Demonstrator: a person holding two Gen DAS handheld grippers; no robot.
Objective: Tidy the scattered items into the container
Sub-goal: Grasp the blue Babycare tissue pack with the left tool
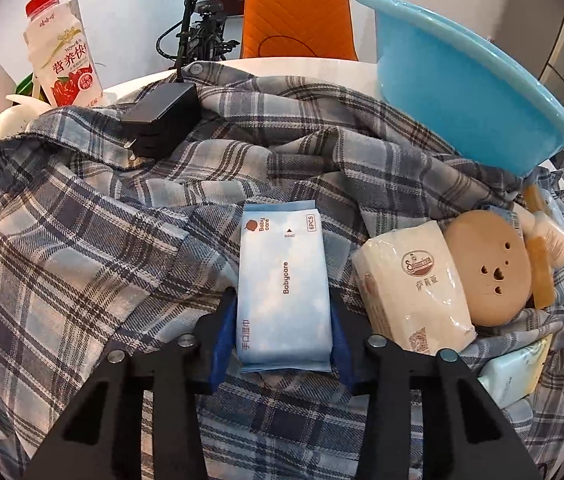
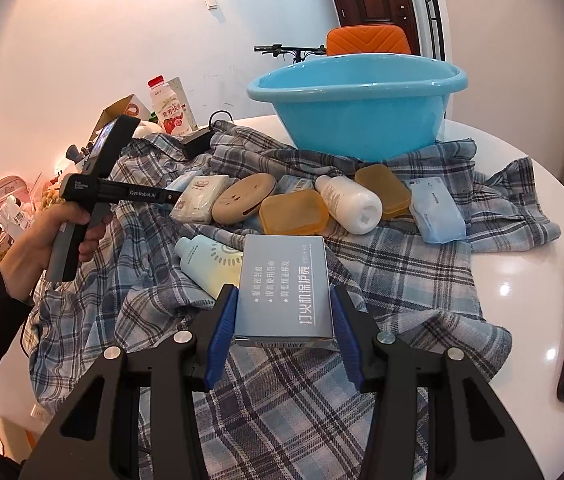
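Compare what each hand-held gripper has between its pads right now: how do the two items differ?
The left hand-held gripper clamps a soft, pale blue wipes pack, its wrapper printed with clouds; the right hand-held gripper clamps a stiff grey-blue box with sharp edges and white lettering. The pack looks longer and narrower than the box. Both are flat, bluish rectangles, neither in the blue basin.
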